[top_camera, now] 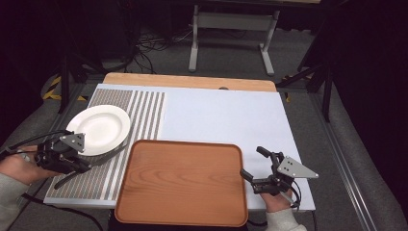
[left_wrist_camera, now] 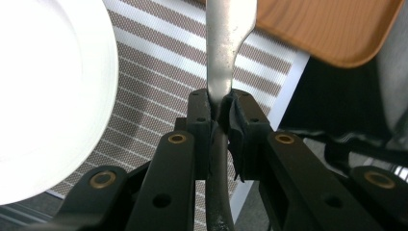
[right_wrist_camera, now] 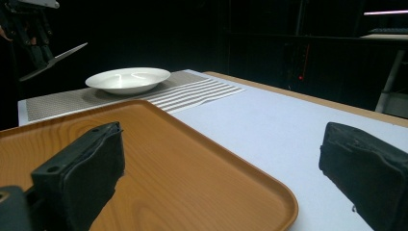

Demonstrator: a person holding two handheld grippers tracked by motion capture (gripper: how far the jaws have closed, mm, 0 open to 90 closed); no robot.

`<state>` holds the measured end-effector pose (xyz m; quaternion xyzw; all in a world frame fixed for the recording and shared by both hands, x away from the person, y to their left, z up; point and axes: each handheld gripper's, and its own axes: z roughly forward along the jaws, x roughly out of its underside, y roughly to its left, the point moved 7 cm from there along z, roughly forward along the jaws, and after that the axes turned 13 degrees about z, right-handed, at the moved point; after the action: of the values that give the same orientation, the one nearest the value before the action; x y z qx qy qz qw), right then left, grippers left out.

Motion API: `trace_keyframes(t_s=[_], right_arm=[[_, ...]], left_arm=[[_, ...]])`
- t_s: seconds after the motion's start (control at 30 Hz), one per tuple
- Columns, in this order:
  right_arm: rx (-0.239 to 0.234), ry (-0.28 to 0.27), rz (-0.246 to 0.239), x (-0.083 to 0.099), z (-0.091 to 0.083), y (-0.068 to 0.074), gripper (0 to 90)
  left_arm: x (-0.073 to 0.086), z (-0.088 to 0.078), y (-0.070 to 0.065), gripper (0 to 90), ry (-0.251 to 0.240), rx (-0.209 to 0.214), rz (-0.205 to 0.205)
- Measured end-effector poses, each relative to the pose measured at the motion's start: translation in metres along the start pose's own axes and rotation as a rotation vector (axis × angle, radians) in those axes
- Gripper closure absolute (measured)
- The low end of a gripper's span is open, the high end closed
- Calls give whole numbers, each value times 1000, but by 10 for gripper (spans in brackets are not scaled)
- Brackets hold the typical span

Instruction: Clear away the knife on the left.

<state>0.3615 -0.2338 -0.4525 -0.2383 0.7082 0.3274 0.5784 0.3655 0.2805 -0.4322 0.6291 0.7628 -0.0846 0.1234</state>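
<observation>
My left gripper (top_camera: 84, 166) is shut on a metal table knife (top_camera: 110, 153), held just above the striped placemat (top_camera: 144, 115) beside the white plate (top_camera: 98, 127). In the left gripper view the jaws (left_wrist_camera: 221, 103) pinch the knife (left_wrist_camera: 226, 38) where the dark handle meets the silver blade, and the blade points toward the wooden tray (left_wrist_camera: 327, 24). The plate (left_wrist_camera: 48, 96) lies to the left. My right gripper (top_camera: 254, 162) stands open at the tray's (top_camera: 183, 178) right edge with nothing between its jaws. The right gripper view has the lifted knife (right_wrist_camera: 55, 60) at far left, beyond the plate (right_wrist_camera: 127, 79).
A white sheet (top_camera: 221, 115) covers the table top beyond the tray. The table's front edge runs just below the tray and my forearms. A grey table frame (top_camera: 231, 29) and cables stand on the floor behind.
</observation>
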Motion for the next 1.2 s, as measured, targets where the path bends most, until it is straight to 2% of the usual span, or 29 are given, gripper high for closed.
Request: trace_keyframes(t_s=[0.1, 0.2, 0.3, 0.33, 0.43, 0.6, 0.73, 0.8, 0.87, 1.07, 1.2], right_arm=[[1, 0, -2, 0, 0, 0, 24], [1, 1, 2, 0, 0, -1, 24], [0, 2, 4, 1, 0, 0, 25], [-1, 2, 3, 1, 0, 0, 24], [-1, 6, 3, 1, 0, -1, 25], [0, 5, 2, 1, 0, -1, 25], [0, 4, -1, 1, 0, -1, 24], [-1, 1, -5, 0, -1, -1, 25], [0, 1, -4, 0, -1, -1, 25], [1, 1, -9, -1, -2, -1, 24], [1, -1, -8, -1, -3, -2, 24]], left_arm=[[-6, 1, -4, 800, 1, 3, -9], [-13, 1, -7, 800, -20, 1, -27], [-18, 3, -7, 800, -28, 1, -67], [-19, 3, -7, 800, -36, 6, -96], [-22, 2, -6, 800, -58, 4, -128], [-28, 0, -6, 800, -110, 21, -172], [-34, 1, -7, 800, -121, -7, -206], [-37, 1, -8, 800, -131, -7, -219], [-42, 4, -10, 801, -148, -2, -227], [-61, 11, -17, 800, -178, 18, -184], [-70, 17, -21, 800, -181, 31, -182]])
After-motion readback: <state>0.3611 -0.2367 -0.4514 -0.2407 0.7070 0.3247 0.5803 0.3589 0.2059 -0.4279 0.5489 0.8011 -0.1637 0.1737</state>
